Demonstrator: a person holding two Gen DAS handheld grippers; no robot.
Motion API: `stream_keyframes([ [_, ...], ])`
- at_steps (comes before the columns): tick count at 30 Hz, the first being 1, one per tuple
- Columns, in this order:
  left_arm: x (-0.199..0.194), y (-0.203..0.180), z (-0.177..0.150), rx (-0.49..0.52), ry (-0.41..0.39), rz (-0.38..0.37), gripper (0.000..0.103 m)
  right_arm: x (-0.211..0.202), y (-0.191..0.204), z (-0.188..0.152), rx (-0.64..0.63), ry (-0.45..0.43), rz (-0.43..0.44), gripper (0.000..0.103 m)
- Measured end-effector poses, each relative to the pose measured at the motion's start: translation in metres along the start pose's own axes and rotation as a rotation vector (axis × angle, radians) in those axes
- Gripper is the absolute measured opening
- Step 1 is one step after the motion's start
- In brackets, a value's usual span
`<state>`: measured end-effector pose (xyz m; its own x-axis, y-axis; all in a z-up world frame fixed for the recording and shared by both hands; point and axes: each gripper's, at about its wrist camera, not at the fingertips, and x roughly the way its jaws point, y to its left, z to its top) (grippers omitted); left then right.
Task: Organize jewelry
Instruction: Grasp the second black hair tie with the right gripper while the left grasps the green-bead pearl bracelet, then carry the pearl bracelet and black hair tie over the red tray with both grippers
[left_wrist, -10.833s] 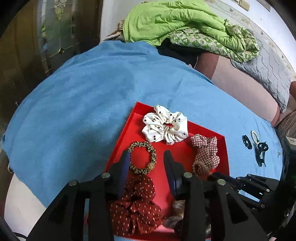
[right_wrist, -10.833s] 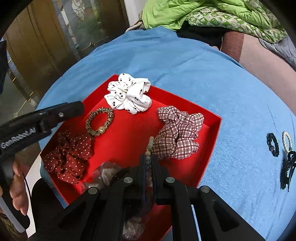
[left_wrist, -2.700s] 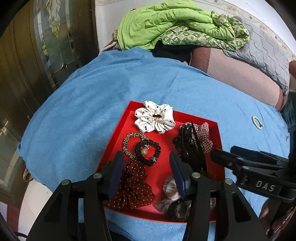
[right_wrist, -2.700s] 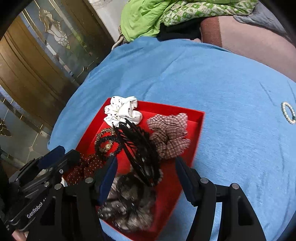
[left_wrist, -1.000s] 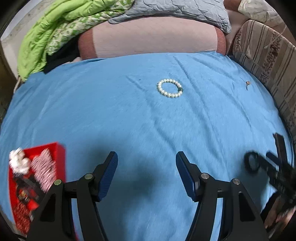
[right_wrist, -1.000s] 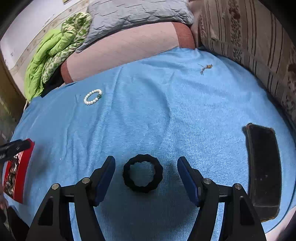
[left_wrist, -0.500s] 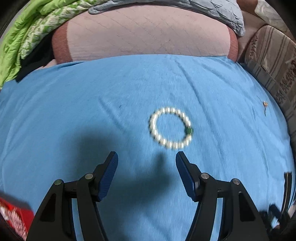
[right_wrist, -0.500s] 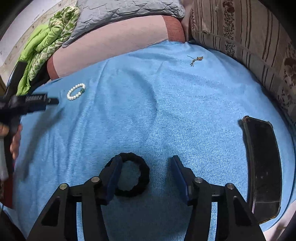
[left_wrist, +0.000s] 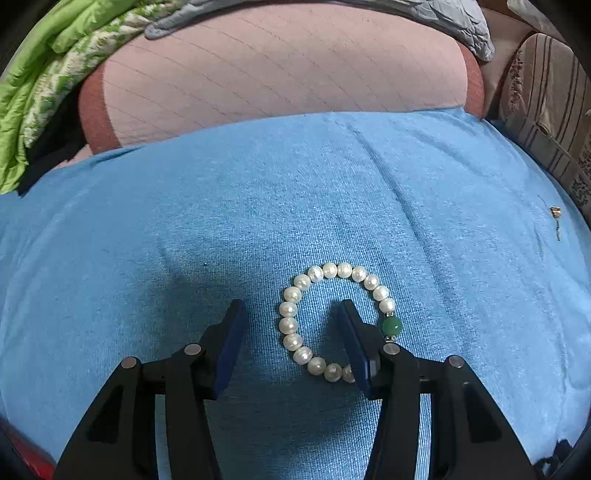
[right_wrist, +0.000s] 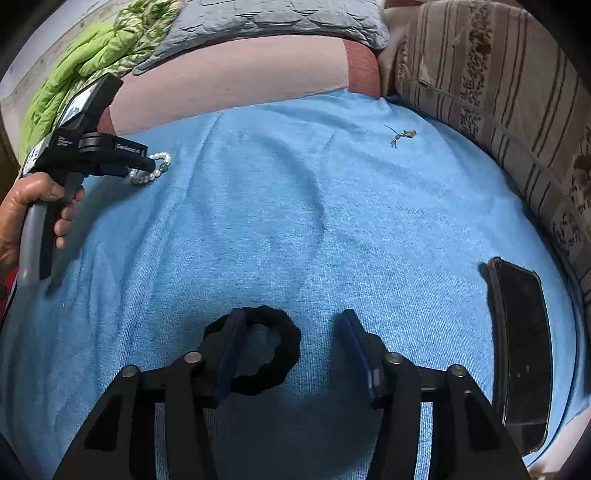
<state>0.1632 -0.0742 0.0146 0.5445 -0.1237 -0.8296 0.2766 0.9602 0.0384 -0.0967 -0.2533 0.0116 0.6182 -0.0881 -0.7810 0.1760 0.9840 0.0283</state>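
A white pearl bracelet (left_wrist: 295, 325) with one green bead lies on the blue cloth (left_wrist: 295, 206). My left gripper (left_wrist: 291, 310) is open and low over it; its right finger sits inside the ring, so the ring's left side lies between the fingers. The bracelet also shows in the right wrist view (right_wrist: 159, 170), partly behind the left gripper (right_wrist: 147, 164). A black hair tie (right_wrist: 273, 347) lies on the cloth. My right gripper (right_wrist: 291, 317) is open; its left finger sits inside the tie, so the tie's right side lies between the fingers.
A small earring-like trinket (right_wrist: 402, 136) lies far right on the cloth, also seen in the left wrist view (left_wrist: 555, 214). A black phone (right_wrist: 521, 347) lies at the right edge. Pink bedding (left_wrist: 280, 70), green blankets (left_wrist: 40, 74) and a striped cushion (right_wrist: 491, 85) border the cloth.
My left gripper has moved forward and down onto the pearl bracelet, its right finger now inside the ring. My right gripper has shifted right, so its left finger now sits inside the black tie.
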Motion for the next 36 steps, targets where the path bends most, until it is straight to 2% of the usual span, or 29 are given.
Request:
stream_keyframes([
  [2,-0.002,-0.003,-0.003,-0.005,-0.005,0.017,0.046,0.0,0.004,0.0,-0.019,-0.004,0.008,0.036],
  [4,-0.006,-0.009,-0.005,0.011,0.007,0.012,0.024,-0.001,0.011,-0.001,-0.051,-0.007,0.008,0.027],
  [5,-0.01,-0.013,-0.006,0.031,0.022,0.003,0.01,-0.001,0.014,-0.002,-0.065,-0.007,0.0,0.022],
  [8,-0.025,-0.019,-0.013,0.047,0.049,-0.051,0.009,-0.001,0.013,-0.001,-0.054,-0.005,0.018,0.016],
  [12,-0.05,-0.016,-0.024,0.029,0.041,-0.072,0.009,-0.002,0.001,0.001,0.022,0.0,0.086,0.012],
  [21,-0.128,0.005,-0.064,-0.012,0.0,-0.126,0.009,-0.013,-0.007,0.002,0.094,-0.038,0.167,0.011],
  [26,-0.172,0.022,-0.09,-0.061,-0.026,-0.16,0.009,-0.025,-0.005,0.002,0.094,-0.079,0.166,0.011],
  [33,-0.234,0.039,-0.132,-0.076,-0.098,-0.16,0.009,-0.045,0.014,-0.004,0.009,-0.122,0.112,0.011],
  [36,-0.256,0.051,-0.147,-0.099,-0.112,-0.17,0.009,-0.055,0.02,-0.008,0.015,-0.115,0.141,0.011],
])
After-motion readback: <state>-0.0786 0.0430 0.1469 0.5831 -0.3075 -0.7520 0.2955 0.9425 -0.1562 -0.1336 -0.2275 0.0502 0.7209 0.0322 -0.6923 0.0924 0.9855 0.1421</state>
